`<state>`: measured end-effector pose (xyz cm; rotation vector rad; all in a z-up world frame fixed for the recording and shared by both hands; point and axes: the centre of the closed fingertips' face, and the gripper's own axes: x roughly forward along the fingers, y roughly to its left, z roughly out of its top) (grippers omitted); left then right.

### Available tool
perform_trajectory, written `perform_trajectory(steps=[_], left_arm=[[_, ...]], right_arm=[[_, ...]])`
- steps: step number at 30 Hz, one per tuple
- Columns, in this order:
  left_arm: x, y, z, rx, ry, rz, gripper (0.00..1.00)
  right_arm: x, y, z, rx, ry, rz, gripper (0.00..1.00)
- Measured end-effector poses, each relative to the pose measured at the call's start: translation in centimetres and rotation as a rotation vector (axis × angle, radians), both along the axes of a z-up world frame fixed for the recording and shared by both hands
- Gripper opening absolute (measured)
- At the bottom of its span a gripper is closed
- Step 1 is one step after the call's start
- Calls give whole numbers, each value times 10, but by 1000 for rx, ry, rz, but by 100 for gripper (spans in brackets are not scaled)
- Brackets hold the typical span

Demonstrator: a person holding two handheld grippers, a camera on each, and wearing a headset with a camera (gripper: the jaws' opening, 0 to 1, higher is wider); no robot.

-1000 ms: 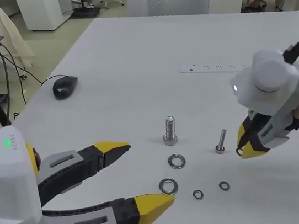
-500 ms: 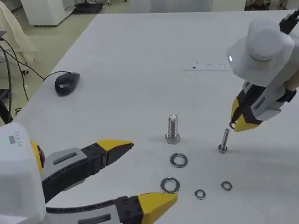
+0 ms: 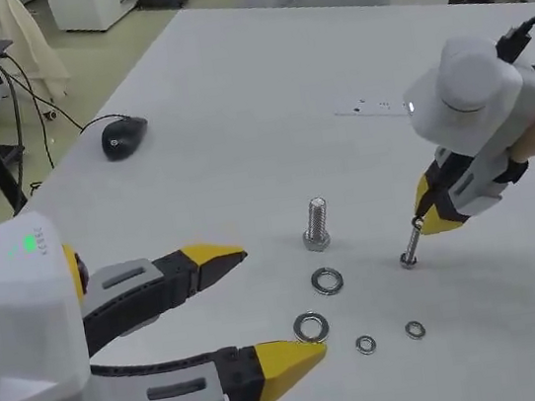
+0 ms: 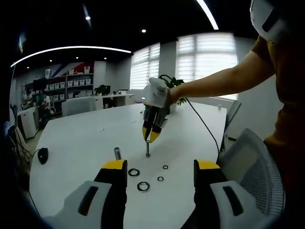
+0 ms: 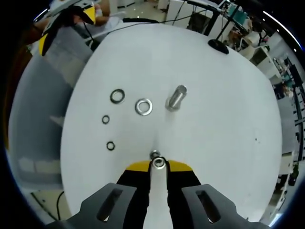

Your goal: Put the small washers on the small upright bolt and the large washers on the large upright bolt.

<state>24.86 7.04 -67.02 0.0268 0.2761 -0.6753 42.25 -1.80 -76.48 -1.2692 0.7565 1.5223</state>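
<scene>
Your right tool [image 3: 428, 221] is closed on a small washer [image 5: 158, 163], pinched between the yellow jaw tips. The tips sit at the top end of the small bolt [image 3: 411, 246], which stands on the white bench [image 3: 232, 86]. In the right gripper view the washer lies directly beside the bolt's top end; you cannot tell whether it is threaded over it.

Your left tool [image 3: 284, 303] is open, with the jaws wide apart and nothing between them. It hovers at the near side of the bench, at 7 o'clock from the large bolt [image 3: 317, 225] in the head view.

The large bolt stands upright on its head with a bare shank. The small bolt is at 4 o'clock from it, well apart.

Locate the loose parts in the head view as follows:
- The first large washer [image 3: 327, 280] lies flat at 6 o'clock from the large bolt, near it.
- The second large washer [image 3: 311, 327] lies at 7 o'clock from the first, just beside the lower left jaw tip.
- The second small washer [image 3: 415, 329] lies at 6 o'clock from the small bolt.
- The third small washer [image 3: 366, 345] lies at 9 o'clock from the second, near it.

A computer mouse [image 3: 124, 136] rests at 10 o'clock from the large bolt, and a power strip [image 3: 374, 107] at 1 o'clock, both well apart from it.
</scene>
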Motion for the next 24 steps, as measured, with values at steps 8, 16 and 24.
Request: perform_trajectory(steps=[8, 16, 24], left_arm=[[1, 0, -1, -2, 2, 3, 55], [1, 1, -2, -4, 4, 3, 55], [2, 1, -2, -5, 9, 7, 55]], right_arm=[[-4, 0, -10, -6, 18, 4, 12], [-5, 0, -28, -13, 20, 21, 12], [-3, 0, -47, -11, 22, 29, 13]])
